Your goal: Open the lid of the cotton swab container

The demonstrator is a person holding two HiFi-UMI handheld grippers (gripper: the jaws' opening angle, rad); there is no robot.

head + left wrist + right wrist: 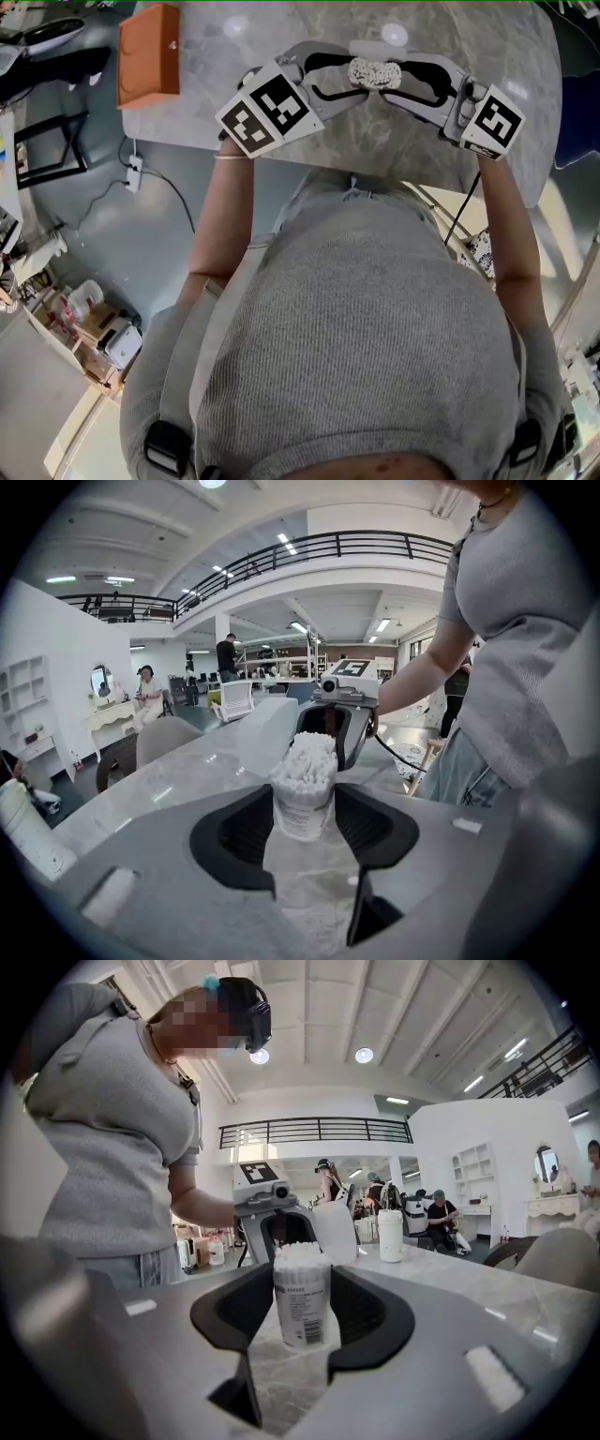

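The person's two forearms reach out over the grey marble bench (487, 37), one tool in each hand, the tools facing each other. The left tool (305, 801) is clenched on the cotton swab container (375, 73), its dark pads against the container's clear sides. The right tool (302, 1284) grasps the same container from the opposite side, pads against the labelled wall (a barcode faces that camera). The container stands upright between the two tools, above the bench near its front edge; whether its base touches the marble cannot be told. Its translucent lid (265, 731) is flipped back, and the white swab heads (309, 757) stand bare at the top. Farther along the bench stands a white bottle (390, 1235), and at the far left corner an orange box (148, 54).
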